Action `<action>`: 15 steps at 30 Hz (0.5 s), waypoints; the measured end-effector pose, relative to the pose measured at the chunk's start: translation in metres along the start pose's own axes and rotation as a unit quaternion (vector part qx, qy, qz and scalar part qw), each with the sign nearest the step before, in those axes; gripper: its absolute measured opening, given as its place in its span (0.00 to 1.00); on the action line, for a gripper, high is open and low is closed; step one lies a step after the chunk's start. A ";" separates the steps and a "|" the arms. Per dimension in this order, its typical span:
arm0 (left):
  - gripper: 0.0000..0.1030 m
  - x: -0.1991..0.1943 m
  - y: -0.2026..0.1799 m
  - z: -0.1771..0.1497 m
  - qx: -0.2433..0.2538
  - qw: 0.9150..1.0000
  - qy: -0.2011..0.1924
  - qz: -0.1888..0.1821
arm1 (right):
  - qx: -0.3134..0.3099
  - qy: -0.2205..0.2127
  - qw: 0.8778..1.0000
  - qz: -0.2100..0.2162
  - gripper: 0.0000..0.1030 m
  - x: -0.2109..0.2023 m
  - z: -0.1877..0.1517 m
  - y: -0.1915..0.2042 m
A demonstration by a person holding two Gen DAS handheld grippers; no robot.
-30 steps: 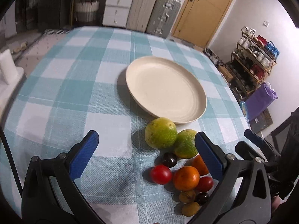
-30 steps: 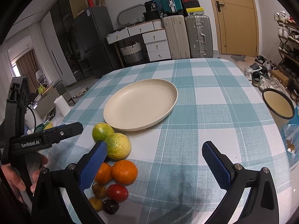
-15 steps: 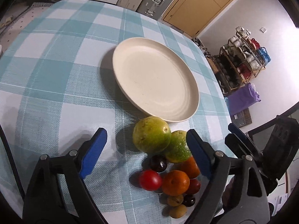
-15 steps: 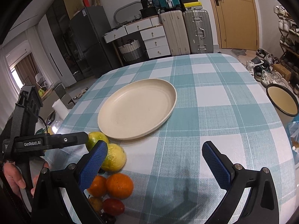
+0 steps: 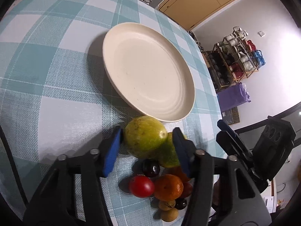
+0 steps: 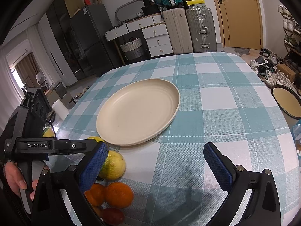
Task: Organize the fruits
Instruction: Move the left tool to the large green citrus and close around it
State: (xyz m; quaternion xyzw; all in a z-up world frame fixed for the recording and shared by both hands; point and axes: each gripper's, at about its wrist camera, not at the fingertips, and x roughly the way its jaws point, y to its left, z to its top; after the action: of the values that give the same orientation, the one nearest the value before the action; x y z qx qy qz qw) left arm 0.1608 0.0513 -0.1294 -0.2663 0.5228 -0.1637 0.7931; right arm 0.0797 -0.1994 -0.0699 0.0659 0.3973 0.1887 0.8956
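Observation:
A cream plate (image 5: 148, 71) lies empty on the checked table; it also shows in the right wrist view (image 6: 137, 111). Just in front of it my left gripper (image 5: 147, 147) has closed its blue pads on a large green-yellow fruit (image 5: 144, 136), which still rests on the cloth. A second green fruit (image 5: 168, 155) touches it on the right. Behind them lie a dark plum (image 5: 151, 168), a red tomato (image 5: 141, 186), an orange (image 5: 168, 187) and small brown fruits (image 5: 166, 205). My right gripper (image 6: 156, 162) is open and empty over bare cloth, right of the pile (image 6: 112, 164).
The table edge (image 5: 216, 101) runs close on the right of the plate. Suitcases (image 6: 188, 30), drawers and a fridge stand beyond the far edge. A shoe rack (image 5: 239, 54) and a round pan (image 6: 286, 99) lie off the table's right side.
My left gripper moved forward and down and its jaws closed around the large green-yellow fruit. The right gripper stayed open and drifted slightly.

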 end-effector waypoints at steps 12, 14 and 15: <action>0.44 0.015 0.005 0.014 -0.020 0.999 0.000 -0.028 | -0.002 0.010 1.000 0.012 1.00 0.011 0.003 0.001; 0.44 0.011 0.004 0.011 -0.018 1.000 -0.001 -0.025 | 0.000 0.009 1.000 0.027 1.00 0.011 0.003 0.002; 0.44 0.013 0.003 0.013 -0.018 1.000 0.000 -0.025 | 0.002 0.010 0.999 0.036 1.00 0.011 0.003 0.002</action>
State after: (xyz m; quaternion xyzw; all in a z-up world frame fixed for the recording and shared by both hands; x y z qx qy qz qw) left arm 0.1778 0.0503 -0.1365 -0.2938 0.5188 -0.1742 0.7837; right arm 0.0879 -0.1935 -0.0747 0.0800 0.4042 0.2203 0.8842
